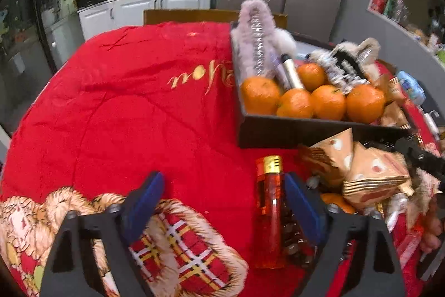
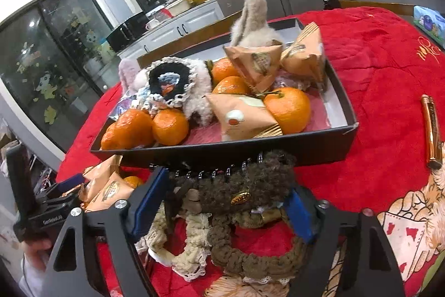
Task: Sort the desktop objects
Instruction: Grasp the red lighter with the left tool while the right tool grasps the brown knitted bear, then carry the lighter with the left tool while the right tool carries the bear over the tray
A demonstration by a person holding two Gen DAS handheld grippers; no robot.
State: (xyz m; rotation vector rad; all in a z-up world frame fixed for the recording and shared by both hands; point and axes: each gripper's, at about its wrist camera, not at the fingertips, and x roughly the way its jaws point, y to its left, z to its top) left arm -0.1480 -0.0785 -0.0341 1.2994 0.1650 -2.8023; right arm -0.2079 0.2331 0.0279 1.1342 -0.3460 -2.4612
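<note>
1. The brown fuzzy hair clip (image 2: 236, 185) sits between the blue pads of the right gripper (image 2: 222, 202), which touch both its ends, just in front of the black tray (image 2: 345, 113).
2. The tray holds oranges (image 2: 287, 109), paper snack packets (image 2: 242, 118) and furry hair pieces (image 2: 169, 82).
3. The left gripper (image 1: 222, 202) is spread wide over the red cloth (image 1: 139, 116), holding nothing.
4. A red bottle (image 1: 268, 213) lies against its right-hand pad.
</note>
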